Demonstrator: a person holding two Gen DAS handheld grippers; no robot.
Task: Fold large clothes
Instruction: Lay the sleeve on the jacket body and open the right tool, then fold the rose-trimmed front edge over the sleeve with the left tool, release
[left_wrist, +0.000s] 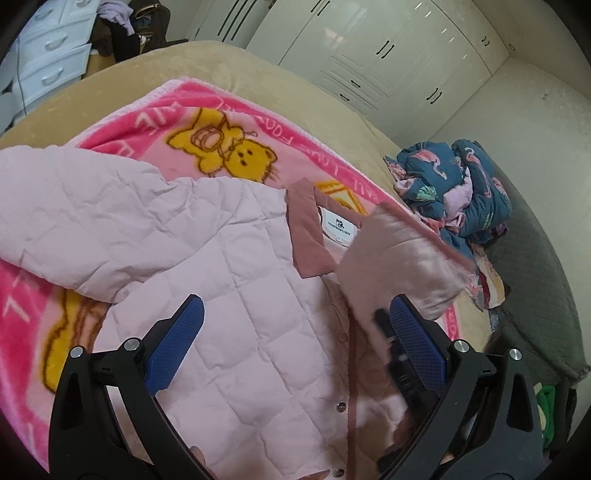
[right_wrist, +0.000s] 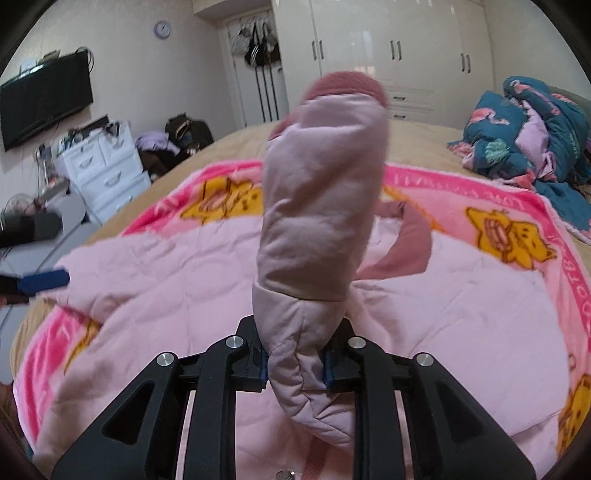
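light: soft, even | blur: raised sleeve (right_wrist: 317, 192) | edges: fisheye-curved, vignetted

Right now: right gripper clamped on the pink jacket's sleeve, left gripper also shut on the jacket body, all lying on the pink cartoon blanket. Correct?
One error: the left gripper is not shut. The left wrist view shows its blue fingers spread wide above the jacket, gripping nothing. The rest holds: the right gripper is clamped on the sleeve, and the jacket lies on the blanket.
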